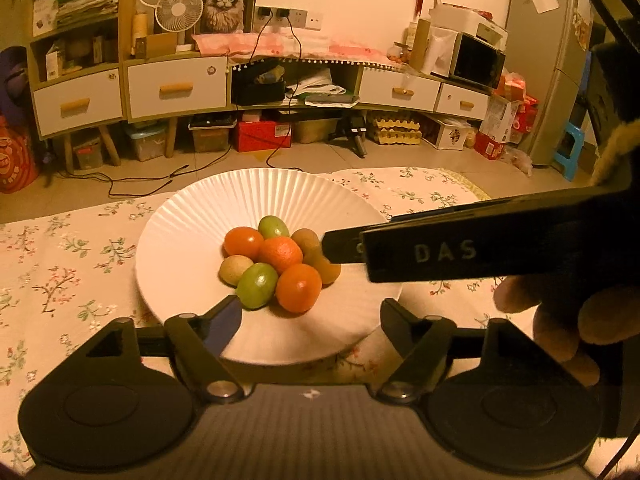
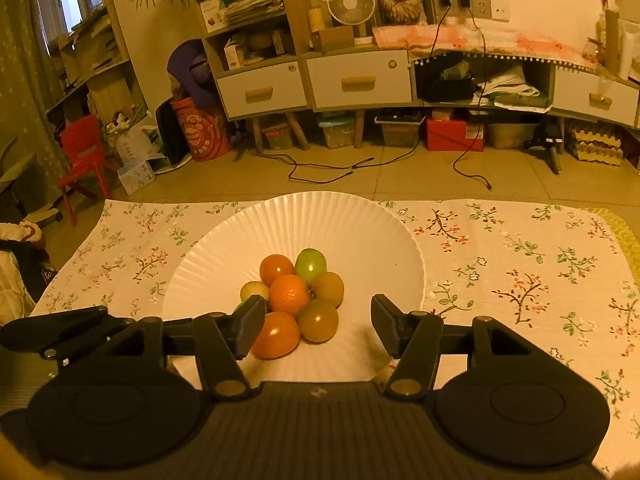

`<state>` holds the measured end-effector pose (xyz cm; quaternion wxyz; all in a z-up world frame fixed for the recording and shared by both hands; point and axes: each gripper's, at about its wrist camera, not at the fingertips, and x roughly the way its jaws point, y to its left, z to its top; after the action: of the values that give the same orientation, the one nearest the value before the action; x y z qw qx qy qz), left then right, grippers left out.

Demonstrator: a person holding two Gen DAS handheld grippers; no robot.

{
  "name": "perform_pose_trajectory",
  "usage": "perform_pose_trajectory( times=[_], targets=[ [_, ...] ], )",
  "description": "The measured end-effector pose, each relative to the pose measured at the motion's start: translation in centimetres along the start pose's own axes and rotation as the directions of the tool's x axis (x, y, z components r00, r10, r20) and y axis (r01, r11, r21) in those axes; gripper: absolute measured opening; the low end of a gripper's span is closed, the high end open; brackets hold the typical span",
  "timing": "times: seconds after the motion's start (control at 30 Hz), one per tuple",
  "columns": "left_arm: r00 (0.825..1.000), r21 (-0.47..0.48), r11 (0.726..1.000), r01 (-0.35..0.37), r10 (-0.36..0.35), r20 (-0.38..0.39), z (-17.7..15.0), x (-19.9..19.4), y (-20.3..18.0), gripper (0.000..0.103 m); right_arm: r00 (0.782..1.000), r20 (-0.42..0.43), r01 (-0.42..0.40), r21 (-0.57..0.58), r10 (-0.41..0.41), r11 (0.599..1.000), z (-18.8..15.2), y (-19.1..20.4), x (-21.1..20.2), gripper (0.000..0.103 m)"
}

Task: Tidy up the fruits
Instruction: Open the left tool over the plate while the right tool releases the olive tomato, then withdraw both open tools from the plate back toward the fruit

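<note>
A white ribbed paper plate (image 1: 188, 240) (image 2: 360, 236) lies on the floral tablecloth and holds a tight cluster of small fruits. The cluster has three oranges (image 1: 280, 254) (image 2: 289, 295), two green fruits (image 1: 257, 285) (image 2: 311, 265) and brownish kiwis (image 1: 236, 270) (image 2: 329, 288). My left gripper (image 1: 310, 320) is open just in front of the cluster, over the plate's near rim, with nothing between its pads. My right gripper (image 2: 318, 328) is open too. Its left pad stands beside the nearest orange (image 2: 277, 334); its right pad is well apart. In the left wrist view the right gripper's fingers (image 1: 344, 246) reach in from the right to the kiwis.
The floral tablecloth (image 2: 520, 264) spreads wide to the right of the plate. A person's hand (image 1: 560, 320) holds the right gripper. In the right wrist view, part of the left gripper (image 2: 52, 332) sits at the left. Beyond the table edge are floor cables (image 2: 320, 168) and a drawer cabinet (image 2: 360, 80).
</note>
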<state>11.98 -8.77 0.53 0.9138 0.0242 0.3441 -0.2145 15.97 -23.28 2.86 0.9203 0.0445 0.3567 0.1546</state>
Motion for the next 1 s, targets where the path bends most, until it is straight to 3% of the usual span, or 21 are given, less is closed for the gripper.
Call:
perform_pose_trajectory(
  times=[0.4, 0.6, 1.0],
  targets=[
    [0.998, 0.042, 0.997, -0.068, 0.068, 0.002, -1.8, -3.4, 1.1, 0.103, 1.000, 0.009, 0.022, -0.008, -0.022, 1.000, -1.2, 1.5, -2.3, 0.079],
    [0.995, 0.062, 0.993, -0.097, 0.098, -0.020, -2.8, -4.8, 2.0, 0.103, 0.999, 0.007, 0.031, -0.033, -0.031, 0.999, -2.0, 2.6, -3.0, 0.092],
    [0.991, 0.088, 0.989, -0.121, 0.126, -0.054, -5.3, -6.7, 3.8, 0.103, 0.999, -0.006, 0.035, -0.045, -0.035, 0.998, -4.3, 4.2, -3.6, 0.100]
  ],
)
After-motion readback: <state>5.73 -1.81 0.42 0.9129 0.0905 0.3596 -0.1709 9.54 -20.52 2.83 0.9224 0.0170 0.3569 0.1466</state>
